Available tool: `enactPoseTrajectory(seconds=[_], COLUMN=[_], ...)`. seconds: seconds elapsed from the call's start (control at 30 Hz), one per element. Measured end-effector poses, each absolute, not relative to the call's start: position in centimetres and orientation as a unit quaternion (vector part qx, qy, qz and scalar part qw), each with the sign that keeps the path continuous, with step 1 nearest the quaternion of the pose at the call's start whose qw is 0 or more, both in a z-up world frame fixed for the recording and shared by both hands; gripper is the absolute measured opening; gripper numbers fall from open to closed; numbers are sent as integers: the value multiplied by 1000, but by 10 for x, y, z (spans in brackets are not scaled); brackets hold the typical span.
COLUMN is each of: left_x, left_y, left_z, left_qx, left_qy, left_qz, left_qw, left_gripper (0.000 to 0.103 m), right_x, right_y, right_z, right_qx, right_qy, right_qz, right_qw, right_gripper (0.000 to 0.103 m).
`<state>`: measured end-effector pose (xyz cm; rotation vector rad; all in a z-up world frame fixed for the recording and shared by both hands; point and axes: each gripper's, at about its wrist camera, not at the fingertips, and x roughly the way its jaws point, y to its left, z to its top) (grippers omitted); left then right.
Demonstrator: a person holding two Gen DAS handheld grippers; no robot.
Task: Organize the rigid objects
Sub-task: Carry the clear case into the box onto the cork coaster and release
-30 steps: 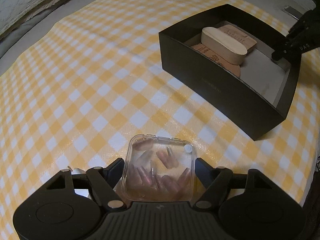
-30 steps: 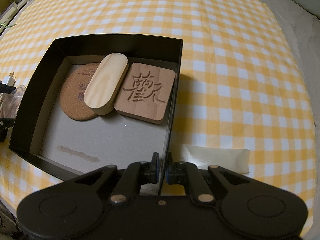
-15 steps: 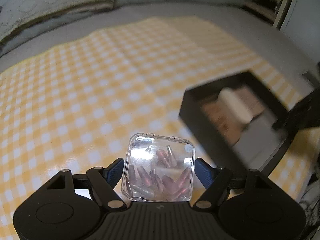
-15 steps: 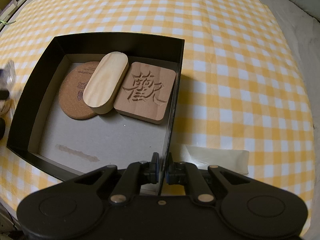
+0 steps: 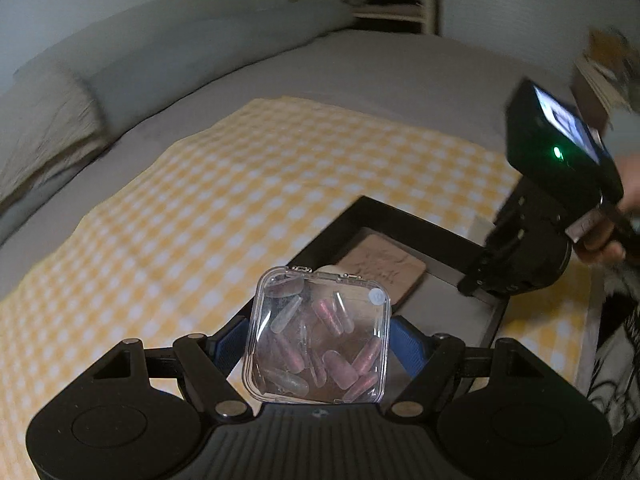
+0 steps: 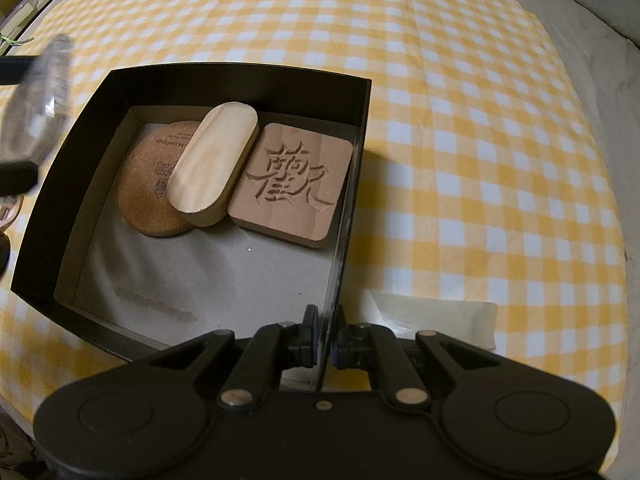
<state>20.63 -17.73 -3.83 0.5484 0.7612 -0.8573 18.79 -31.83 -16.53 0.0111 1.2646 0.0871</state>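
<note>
My left gripper [image 5: 318, 334] is shut on a clear plastic case [image 5: 320, 332] of pink and clear capsule-shaped pieces, held in the air above the near edge of the black box [image 5: 400, 216]. The case shows blurred at the left of the right wrist view [image 6: 38, 104]. My right gripper [image 6: 325, 330] is shut on the box's right wall [image 6: 344, 224]. Inside the box lie a round cork coaster [image 6: 148, 188], an oval wooden block [image 6: 212, 160] and a square carved wooden block [image 6: 294, 184].
The box stands on a yellow-and-white checked cloth [image 6: 480, 120] over a grey bed [image 5: 360, 72]. A pale pillow [image 5: 40, 136] lies at the far left. A folded translucent sheet [image 6: 432, 320] lies beside the box by my right gripper.
My left gripper has lifted the clear case off the cloth and carried it toward and over the box. My right gripper has kept its hold on the box wall.
</note>
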Motion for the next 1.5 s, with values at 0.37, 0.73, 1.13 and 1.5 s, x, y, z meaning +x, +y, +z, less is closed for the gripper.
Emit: enactPoseTrajectory(seconds=[0.37,0.73,1.13,1.5], left_x=[206,218,215,208], left_y=[-214,-224,-223,-204], left_z=[-83,-111,-109,-82], left_qx=[427,500,485,412], left_qy=[338,343,350,359], left_qz=[-426,-420,-425,-418], left_qw=[723,675,680,725], left_gripper=[77,78,90,98], right_x=[193,190,191,190], right_y=[-316,-312,-309,-308], right_z=[-166,-163,-164,-164], right_qx=[4,0,-2,-4], right_qy=[591,591,590,591], right_qz=[43,45,45,43], right_qw=[805,806,806,806], right_gripper=[7,7,7,7])
